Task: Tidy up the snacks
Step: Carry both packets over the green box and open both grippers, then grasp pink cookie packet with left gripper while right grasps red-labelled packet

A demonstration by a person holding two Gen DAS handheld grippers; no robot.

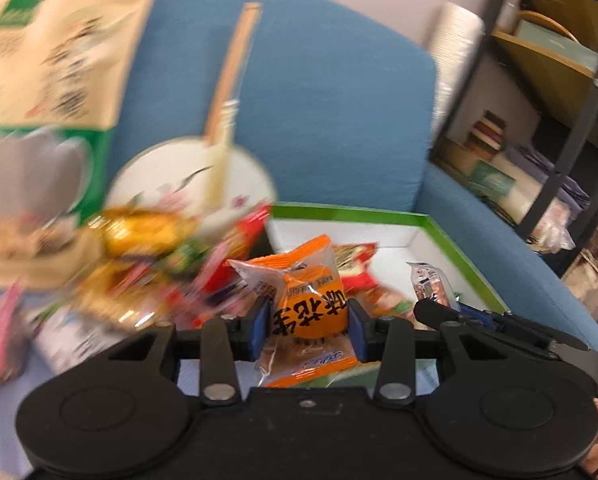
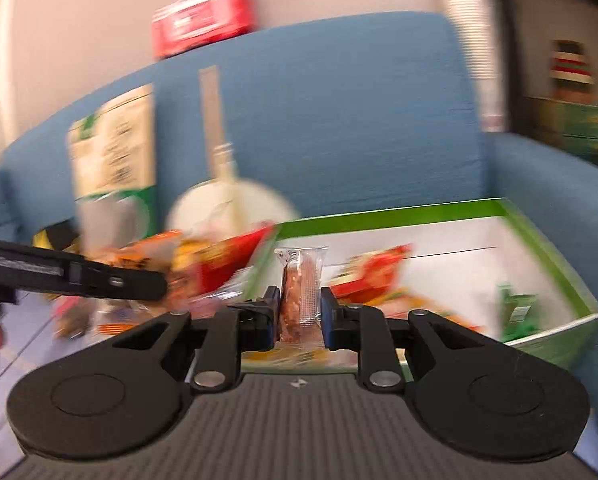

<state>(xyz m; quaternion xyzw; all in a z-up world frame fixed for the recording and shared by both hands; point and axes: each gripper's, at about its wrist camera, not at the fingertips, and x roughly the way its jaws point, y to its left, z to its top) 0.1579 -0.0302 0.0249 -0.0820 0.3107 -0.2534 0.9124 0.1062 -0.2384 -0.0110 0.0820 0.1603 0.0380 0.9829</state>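
Observation:
My left gripper point(image 1: 309, 322) is shut on an orange snack packet point(image 1: 309, 300) with black characters, lifted above the pile. My right gripper point(image 2: 299, 312) is shut on a slim clear-wrapped brown snack bar point(image 2: 301, 288), held upright. A green-rimmed white box point(image 1: 351, 216) point(image 2: 399, 216) sits on the blue sofa seat with a few red and green packets inside. A blurred heap of mixed snack packets point(image 1: 147, 264) point(image 2: 203, 264) lies to its left. In the right wrist view the left gripper's arm point(image 2: 71, 274) crosses at the left edge.
A tall beige and green pouch point(image 1: 55, 60) point(image 2: 115, 148) and a round white fan with a wooden handle point(image 1: 203, 184) point(image 2: 227, 196) lean on the blue sofa back point(image 1: 331, 100). A black shelf unit with books point(image 1: 539, 120) stands to the right. A red box point(image 2: 205, 18) sits behind the sofa.

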